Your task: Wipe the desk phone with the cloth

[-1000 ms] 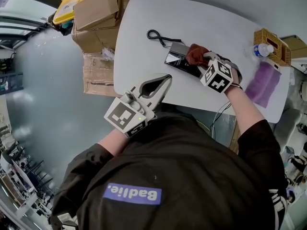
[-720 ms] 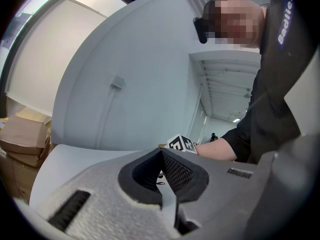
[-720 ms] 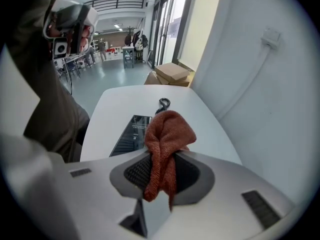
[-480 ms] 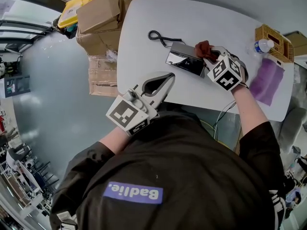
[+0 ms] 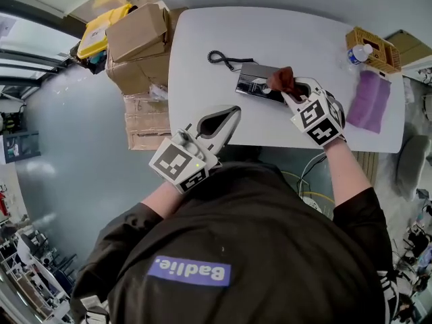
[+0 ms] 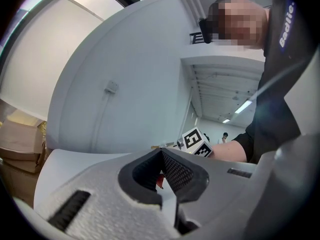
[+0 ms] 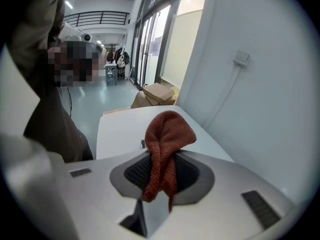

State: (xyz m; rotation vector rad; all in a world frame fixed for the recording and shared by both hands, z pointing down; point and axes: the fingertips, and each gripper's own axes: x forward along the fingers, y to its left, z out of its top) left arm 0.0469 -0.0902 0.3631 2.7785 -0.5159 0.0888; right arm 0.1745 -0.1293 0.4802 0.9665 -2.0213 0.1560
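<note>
The dark desk phone (image 5: pixel 254 84) lies on the white table (image 5: pixel 304 39), its black coiled cord (image 5: pixel 219 59) trailing to the far left. My right gripper (image 5: pixel 287 94) is shut on a rust-brown cloth (image 5: pixel 281 79), which rests on the phone's right end. In the right gripper view the cloth (image 7: pixel 169 133) bunches up out of the shut gripper (image 7: pixel 161 160) and hides the phone. My left gripper (image 5: pixel 234 111) is shut with nothing in it, over the table's near edge, apart from the phone. Its left gripper view shows the jaws of the gripper (image 6: pixel 161 155) pressed together.
Cardboard boxes (image 5: pixel 138 29) and a yellow item (image 5: pixel 101 27) are stacked off the table's left side. A wicker basket (image 5: pixel 375 47) with a water bottle (image 5: pixel 356 53) stands at the far right corner, with a purple cloth (image 5: pixel 368 102) lying by it.
The right gripper has swept the cloth off toward the phone's far right corner and back onto its right end. The left gripper has stayed by the table's near edge.
</note>
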